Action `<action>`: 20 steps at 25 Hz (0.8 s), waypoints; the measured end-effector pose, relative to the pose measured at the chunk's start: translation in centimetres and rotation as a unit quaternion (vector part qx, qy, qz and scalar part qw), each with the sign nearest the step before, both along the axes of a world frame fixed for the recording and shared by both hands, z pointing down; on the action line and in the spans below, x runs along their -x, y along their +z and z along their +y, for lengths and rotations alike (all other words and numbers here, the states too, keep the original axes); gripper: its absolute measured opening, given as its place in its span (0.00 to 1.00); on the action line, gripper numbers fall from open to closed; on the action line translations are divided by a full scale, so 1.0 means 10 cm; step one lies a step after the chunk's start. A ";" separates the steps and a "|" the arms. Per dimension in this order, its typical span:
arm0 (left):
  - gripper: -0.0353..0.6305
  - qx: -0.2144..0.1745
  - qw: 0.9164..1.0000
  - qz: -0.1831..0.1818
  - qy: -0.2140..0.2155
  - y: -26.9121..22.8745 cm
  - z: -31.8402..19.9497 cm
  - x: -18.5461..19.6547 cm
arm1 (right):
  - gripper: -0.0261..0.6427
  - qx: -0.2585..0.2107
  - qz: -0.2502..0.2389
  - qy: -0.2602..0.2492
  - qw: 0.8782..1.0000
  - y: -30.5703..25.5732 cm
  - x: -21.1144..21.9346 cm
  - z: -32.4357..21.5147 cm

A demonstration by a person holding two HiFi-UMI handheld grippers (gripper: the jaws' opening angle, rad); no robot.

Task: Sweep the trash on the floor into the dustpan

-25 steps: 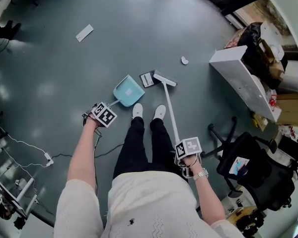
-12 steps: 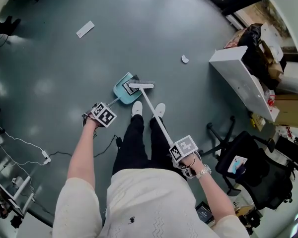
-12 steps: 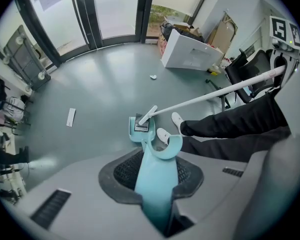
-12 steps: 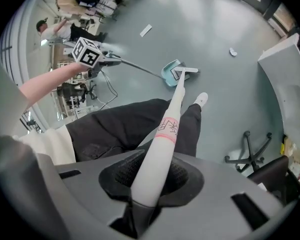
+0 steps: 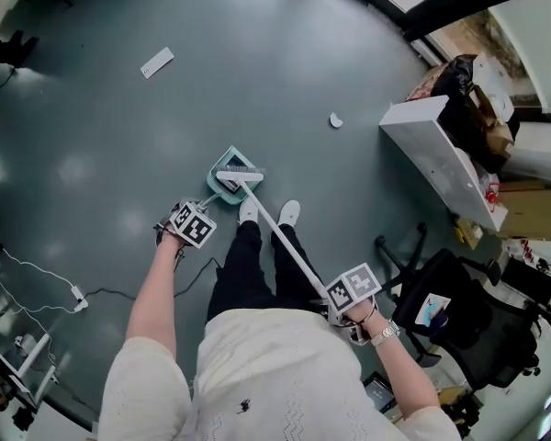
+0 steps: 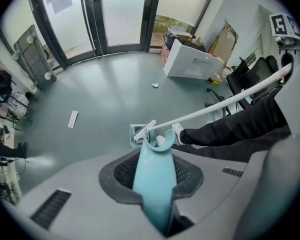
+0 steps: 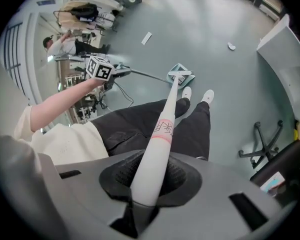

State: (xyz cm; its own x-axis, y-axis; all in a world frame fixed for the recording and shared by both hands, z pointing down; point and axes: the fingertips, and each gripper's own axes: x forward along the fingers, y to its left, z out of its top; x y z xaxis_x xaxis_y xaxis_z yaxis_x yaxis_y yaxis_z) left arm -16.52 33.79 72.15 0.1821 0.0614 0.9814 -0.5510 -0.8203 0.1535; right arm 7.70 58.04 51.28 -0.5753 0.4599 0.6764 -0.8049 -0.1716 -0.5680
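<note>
Left tongs (image 6: pixel 155 180) pinch the handle of a light blue plastic dustpan (image 5: pixel 222 191). Right tongs (image 7: pixel 149 179) are clamped on the white shaft of a long-handled broom (image 5: pixel 285 246). The pan sits on the grey-green floor (image 5: pixel 275 53) just ahead of the person's white shoes (image 5: pixel 248 211), with the broom head lying across its mouth. A grey striped piece (image 6: pixel 136 132) shows inside the pan, partly hidden. A white rectangular strip (image 5: pixel 157 62) and a small white scrap (image 5: pixel 335 119) lie well apart from it. A black office chair (image 5: pixel 441 310) is at right.
</note>
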 end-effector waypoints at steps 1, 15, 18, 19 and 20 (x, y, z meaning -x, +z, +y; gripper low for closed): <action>0.20 0.000 1.000 0.004 0.003 -0.01 0.01 -0.03 | 0.17 -0.001 0.001 0.012 1.000 -0.04 -0.02 -0.01; 0.20 -0.031 0.997 0.047 0.055 -0.27 -0.64 -1.27 | 0.17 -0.070 0.095 0.265 0.957 -0.11 -1.36 -0.50; 0.20 -0.036 0.995 0.038 0.083 -0.22 -0.88 -1.73 | 0.17 -0.075 0.118 0.300 0.944 0.07 -1.97 -0.76; 0.20 -0.037 0.994 0.035 0.093 -0.20 -0.97 -1.89 | 0.17 -0.075 0.125 0.309 0.940 0.15 -2.19 -0.86; 0.20 -0.036 0.994 0.032 0.101 -0.17 -1.05 -2.06 | 0.17 -0.073 0.131 0.315 0.937 0.23 -2.40 -0.96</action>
State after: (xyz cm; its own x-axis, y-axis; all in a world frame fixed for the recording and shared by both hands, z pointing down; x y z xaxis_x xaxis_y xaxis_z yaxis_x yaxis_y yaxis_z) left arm 4.08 23.24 70.43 0.2350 0.0326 0.9714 -0.3642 -0.9237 0.1191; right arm 31.73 48.48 53.60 -0.5063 -0.0230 0.8620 -0.6855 -0.5957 -0.4186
